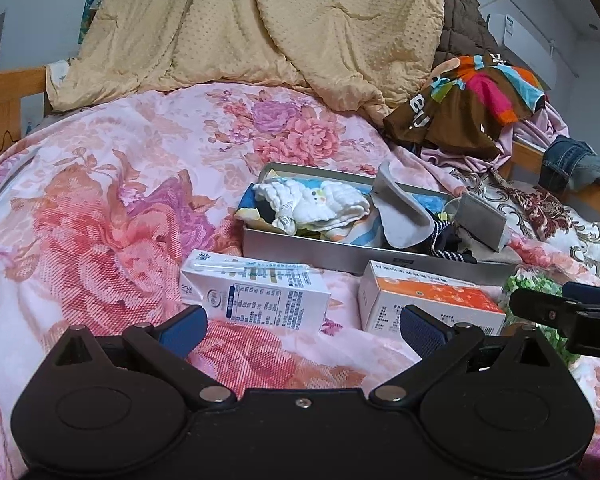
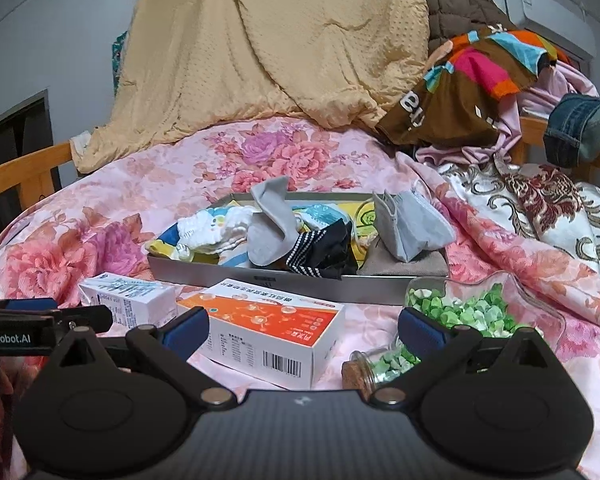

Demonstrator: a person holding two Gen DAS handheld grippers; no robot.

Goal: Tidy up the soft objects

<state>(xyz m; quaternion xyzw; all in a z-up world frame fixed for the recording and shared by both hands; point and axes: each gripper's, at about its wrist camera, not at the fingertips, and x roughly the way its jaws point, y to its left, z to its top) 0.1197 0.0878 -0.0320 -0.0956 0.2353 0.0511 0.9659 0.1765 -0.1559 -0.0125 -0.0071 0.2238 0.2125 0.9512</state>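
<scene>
- Blue-padded left tongs (image 1: 302,330) fill the bottom of the left wrist view, spread wide and holding nothing, hovering over the floral bedspread (image 1: 100,220).
- Just beyond them lie a white milk carton (image 1: 256,294) and an orange-and-white medicine box (image 1: 428,302), side by side on the bed.
- Behind those sits a shallow metal tray (image 1: 300,246) heaped with soft things: a white baby cloth (image 1: 320,204), a grey sock (image 1: 400,212) draped over the rim, a dark striped sock (image 1: 448,244) and a grey mask (image 1: 480,216).
- At the right edge the other tool pokes in from the side.
- Right tongs (image 2: 304,330) in the right wrist view are likewise wide apart and empty, above the medicine box (image 2: 268,328).
- A corked glass jar (image 2: 380,364) lying on its side holds green paper stars; a clear container (image 2: 480,304) beside it holds more.
- The tray (image 2: 300,278) carries the white cloth (image 2: 212,228), the grey sock (image 2: 268,232) standing up crumpled, the striped sock (image 2: 320,250) and the mask (image 2: 412,228).
- A tan quilt (image 2: 280,48) and a pile of clothes (image 2: 480,80) lie at the bed's far end.
</scene>
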